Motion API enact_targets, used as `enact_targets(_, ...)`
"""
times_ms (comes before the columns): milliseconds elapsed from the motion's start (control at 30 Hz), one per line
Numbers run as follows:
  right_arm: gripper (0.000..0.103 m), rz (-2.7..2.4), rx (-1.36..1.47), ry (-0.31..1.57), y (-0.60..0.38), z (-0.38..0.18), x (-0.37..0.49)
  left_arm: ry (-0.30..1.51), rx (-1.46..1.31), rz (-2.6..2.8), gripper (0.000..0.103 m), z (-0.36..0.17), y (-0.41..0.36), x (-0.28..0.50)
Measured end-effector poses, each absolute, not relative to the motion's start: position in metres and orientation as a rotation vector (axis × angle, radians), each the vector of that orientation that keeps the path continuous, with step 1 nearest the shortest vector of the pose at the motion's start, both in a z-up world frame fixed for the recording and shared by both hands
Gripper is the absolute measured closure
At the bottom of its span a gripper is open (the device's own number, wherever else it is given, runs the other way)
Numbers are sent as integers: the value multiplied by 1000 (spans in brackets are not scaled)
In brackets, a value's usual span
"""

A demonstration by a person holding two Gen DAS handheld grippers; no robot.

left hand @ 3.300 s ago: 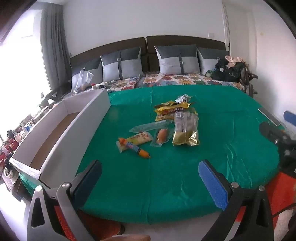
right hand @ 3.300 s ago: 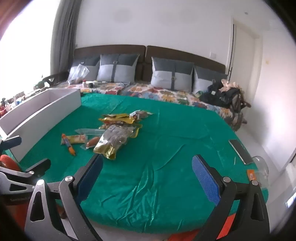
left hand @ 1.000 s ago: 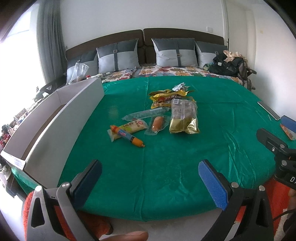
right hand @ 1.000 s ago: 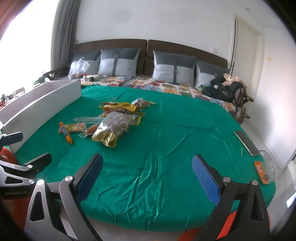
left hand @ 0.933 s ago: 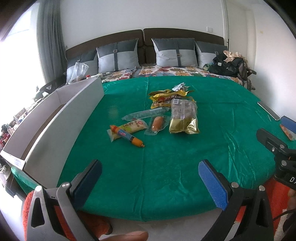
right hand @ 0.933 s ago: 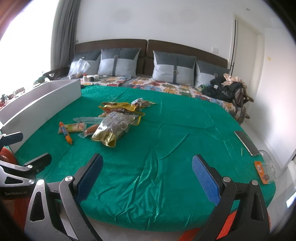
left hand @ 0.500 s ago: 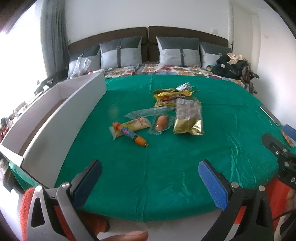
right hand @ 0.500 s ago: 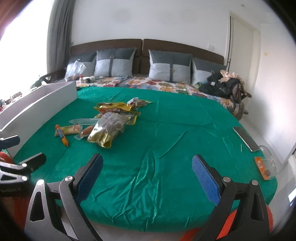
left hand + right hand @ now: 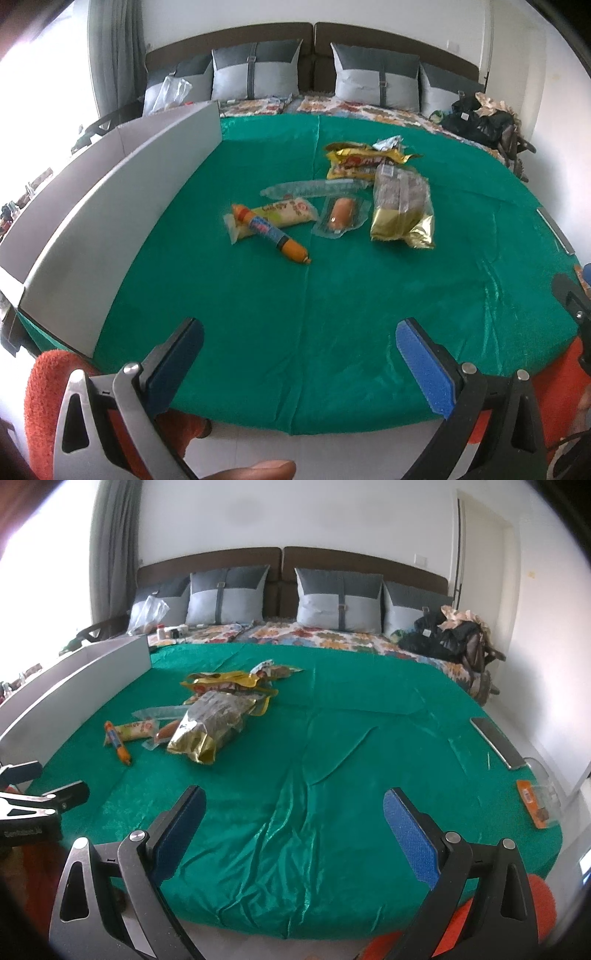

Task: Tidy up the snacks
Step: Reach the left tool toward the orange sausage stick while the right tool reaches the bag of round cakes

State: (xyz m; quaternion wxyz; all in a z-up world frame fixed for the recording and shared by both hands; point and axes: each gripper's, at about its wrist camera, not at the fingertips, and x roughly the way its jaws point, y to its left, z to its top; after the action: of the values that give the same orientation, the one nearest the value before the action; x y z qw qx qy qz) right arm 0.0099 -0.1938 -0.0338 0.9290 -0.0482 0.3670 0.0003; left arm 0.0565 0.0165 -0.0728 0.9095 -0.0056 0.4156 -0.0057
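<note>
Left wrist view: a white box [image 9: 110,206] walls the green cloth's [image 9: 295,314] left edge. Mid-cloth, well ahead of both grippers, lie an orange sausage stick [image 9: 271,234], a clear-wrapped sausage [image 9: 340,218] and a gold bag [image 9: 402,214]. A phone [image 9: 496,742] sits near the right edge. Left gripper [image 9: 299,363] and right gripper [image 9: 293,834] hover spread wide, holding nothing.

White-walled bedroom [image 9: 332,517] (bright window [image 9: 44,74])

Six snack packets [image 9: 402,206], one box [image 9: 110,206], four pillows [image 9: 373,79].
</note>
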Motion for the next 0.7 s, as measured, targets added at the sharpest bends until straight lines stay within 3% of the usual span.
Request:
enact_targets(200, 5, 10, -96, 760, -195, -35, 9, 901, -59, -8, 0, -76, 23, 78)
enact_targets(400, 5, 31, -101, 771, -194, -36, 6, 960, -241, 22, 0, -76, 50, 154)
enact_targets(700, 5, 43, -84, 791, -200, -39, 4, 1064, -176, 205, 0, -129, 71, 187)
